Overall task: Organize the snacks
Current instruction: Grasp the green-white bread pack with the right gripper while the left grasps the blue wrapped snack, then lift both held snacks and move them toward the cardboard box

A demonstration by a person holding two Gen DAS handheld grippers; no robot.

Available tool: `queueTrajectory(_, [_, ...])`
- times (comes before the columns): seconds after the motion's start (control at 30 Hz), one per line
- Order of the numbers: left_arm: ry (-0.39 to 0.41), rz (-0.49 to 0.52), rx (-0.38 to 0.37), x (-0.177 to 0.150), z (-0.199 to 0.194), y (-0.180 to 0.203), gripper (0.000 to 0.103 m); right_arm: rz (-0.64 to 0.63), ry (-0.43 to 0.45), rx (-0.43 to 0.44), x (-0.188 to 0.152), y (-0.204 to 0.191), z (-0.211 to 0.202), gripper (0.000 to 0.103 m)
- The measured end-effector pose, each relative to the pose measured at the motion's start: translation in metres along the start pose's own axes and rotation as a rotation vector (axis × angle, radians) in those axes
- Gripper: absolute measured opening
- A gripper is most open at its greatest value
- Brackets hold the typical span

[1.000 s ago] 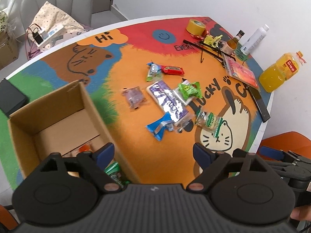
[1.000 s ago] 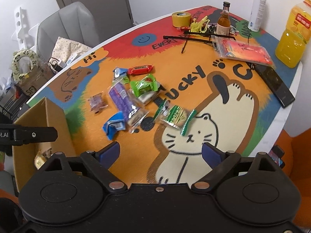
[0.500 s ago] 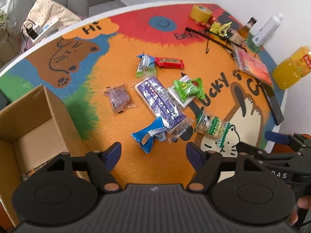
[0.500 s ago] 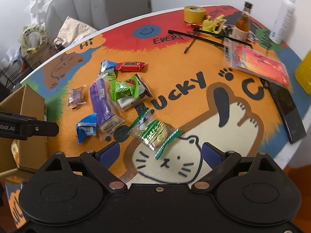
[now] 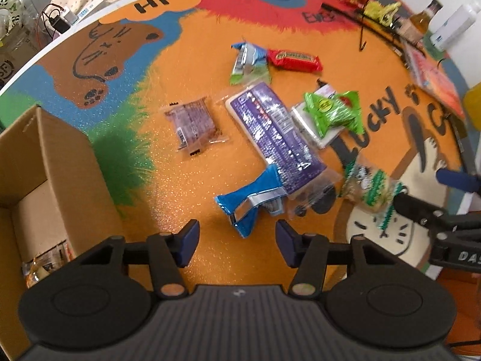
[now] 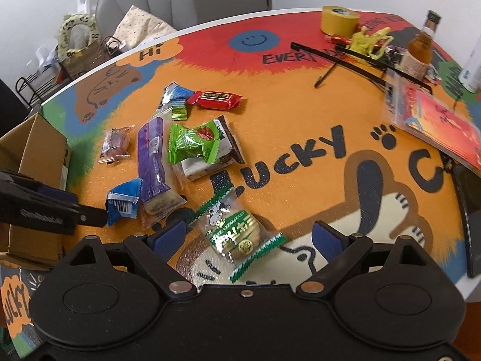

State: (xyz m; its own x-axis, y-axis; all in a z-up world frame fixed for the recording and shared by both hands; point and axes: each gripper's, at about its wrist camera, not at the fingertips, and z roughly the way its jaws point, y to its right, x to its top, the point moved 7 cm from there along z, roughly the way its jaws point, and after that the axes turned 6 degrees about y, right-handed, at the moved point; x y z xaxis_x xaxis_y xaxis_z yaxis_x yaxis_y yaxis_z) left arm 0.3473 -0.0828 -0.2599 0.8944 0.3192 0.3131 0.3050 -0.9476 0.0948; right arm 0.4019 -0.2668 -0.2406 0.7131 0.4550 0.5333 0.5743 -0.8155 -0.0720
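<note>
Several snack packs lie on the colourful mat. My left gripper [image 5: 237,242] is open, just short of a blue wrapper [image 5: 249,200]; it also shows in the right wrist view [image 6: 124,201]. My right gripper [image 6: 246,237] is open with a green-and-white cookie pack [image 6: 236,232] between its jaws on the table; that pack shows in the left wrist view [image 5: 371,191]. Beyond lie a long purple pack [image 5: 275,131], a green candy bag [image 5: 333,112], a brown clear-wrapped snack [image 5: 194,123] and a red bar [image 5: 293,59]. The cardboard box [image 5: 57,162] stands at the left.
At the far edge stand a yellow tape roll [image 6: 339,19], a brown bottle [image 6: 421,49], black sticks [image 6: 345,60] and a red packet [image 6: 436,117]. A black phone [image 6: 473,210] lies at the right edge. A chair with a cushion [image 6: 141,27] stands behind the table.
Both grippers have dropped and moved forward toward the snacks. The left has swung from over the box to the blue wrapper; the right now straddles the cookie pack.
</note>
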Motion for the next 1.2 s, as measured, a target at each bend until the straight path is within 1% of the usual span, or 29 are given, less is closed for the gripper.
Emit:
queueTrajectory(0.13, [-0.011, 0.025, 0.040, 0.002, 0.014, 0.004, 0.055, -0.006, -0.016, 0.019, 0.000, 0.000, 0.011, 0.092])
queueTrajectory(0.27, [-0.003, 0.100, 0.083, 0.006, 0.024, 0.011, 0.056, -0.009, -0.024, 0.031, 0.001, 0.000, 0.018, 0.092])
queueTrajectory(0.4, [0.000, 0.114, 0.097, 0.011, 0.033, 0.014, 0.056, -0.012, -0.021, 0.039, 0.001, 0.000, 0.025, 0.092])
queueTrajectory(0.6, [0.026, 0.134, 0.103, 0.024, 0.039, 0.020, 0.056, -0.014, -0.043, 0.054, -0.006, 0.004, 0.034, 0.090])
queueTrajectory(0.73, [-0.005, 0.091, 0.077, 0.022, 0.047, 0.017, 0.055, -0.014, -0.062, 0.071, -0.012, 0.002, 0.039, 0.082])
queueTrajectory(0.8, [0.011, 0.059, 0.064, 0.020, 0.046, 0.013, 0.055, -0.018, -0.072, 0.082, -0.016, -0.002, 0.041, 0.080])
queueTrajectory(0.83, [0.015, 0.055, 0.064, 0.019, 0.045, 0.013, 0.053, -0.023, -0.081, 0.085, -0.018, -0.004, 0.042, 0.075])
queueTrajectory(0.87, [0.018, 0.054, 0.069, 0.018, 0.045, 0.012, 0.050, -0.026, -0.094, 0.087, -0.021, -0.006, 0.043, 0.072])
queueTrajectory(0.9, [0.019, 0.051, 0.076, 0.017, 0.043, 0.012, 0.043, -0.038, -0.091, 0.079, -0.022, -0.008, 0.043, 0.070])
queueTrajectory(0.93, [0.019, 0.041, 0.073, 0.016, 0.042, 0.011, 0.033, -0.056, -0.086, 0.069, -0.024, -0.011, 0.042, 0.064])
queueTrajectory(1.0, [0.013, 0.008, 0.055, 0.014, 0.040, 0.009, 0.032, -0.067, -0.086, 0.063, -0.024, -0.013, 0.040, 0.058])
queueTrajectory(1.07, [0.009, -0.016, 0.045, 0.012, 0.037, 0.007, 0.032, -0.032, -0.092, 0.081, -0.024, -0.012, 0.038, 0.054])
queueTrajectory(1.13, [0.015, -0.013, 0.054, 0.008, 0.032, 0.006, 0.031, 0.003, -0.096, 0.089, -0.024, -0.011, 0.036, 0.051])
queueTrajectory(1.17, [0.017, -0.013, 0.052, 0.007, 0.030, 0.007, 0.031, 0.017, -0.092, 0.088, -0.025, -0.011, 0.034, 0.050])
queueTrajectory(1.2, [0.020, -0.019, 0.042, 0.006, 0.026, 0.007, 0.031, 0.029, -0.088, 0.086, -0.026, -0.011, 0.031, 0.047])
